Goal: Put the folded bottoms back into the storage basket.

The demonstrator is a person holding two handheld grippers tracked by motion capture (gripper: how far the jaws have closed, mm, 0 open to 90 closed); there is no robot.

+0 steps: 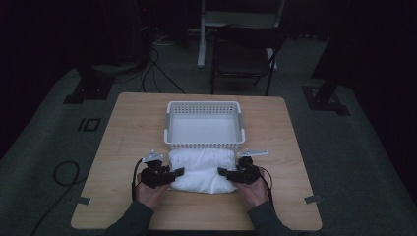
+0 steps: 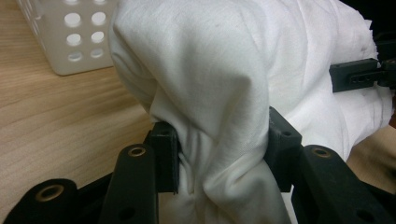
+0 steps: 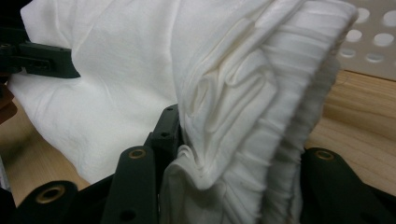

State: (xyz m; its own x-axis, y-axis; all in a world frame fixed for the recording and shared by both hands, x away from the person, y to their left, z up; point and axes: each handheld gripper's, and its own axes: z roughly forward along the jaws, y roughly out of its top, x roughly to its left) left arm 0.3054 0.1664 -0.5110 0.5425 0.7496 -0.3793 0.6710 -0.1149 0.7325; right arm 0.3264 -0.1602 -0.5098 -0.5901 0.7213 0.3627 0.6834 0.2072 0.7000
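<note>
- The wooden table (image 1: 123, 147) carries everything in play: a folded white cloth (image 1: 201, 169) near the person's edge and a white basket (image 1: 205, 142) just behind it, with the cloth's far edge touching or nearly touching the basket's near wall.
- The basket has perforated walls and sits upright with its open top facing up. From the high view it holds nothing, so the whole floor is free for the cloth.
- The cloth is a thick, folded bundle lying between the two tools, its left end bunched into a rounded hump and its right end showing a stack of ribbed layers.
- The left gripper (image 1: 177, 172) pinches the bundle's left end; in the left gripper view its jaws press a gathered fold from both sides.
- The right gripper (image 1: 222, 172) pinches the right end the same way, with the stacked layers squeezed between its jaws in the right gripper view.
- The step in hand looks like lifting the bundle into the basket. To do it well, both ends should rise together and level so the folds do not slip apart, high enough to clear the near rim, then go forward and down to the middle before either grip lets go.
- The likeliest fault is a sagging middle catching the rim.
</note>
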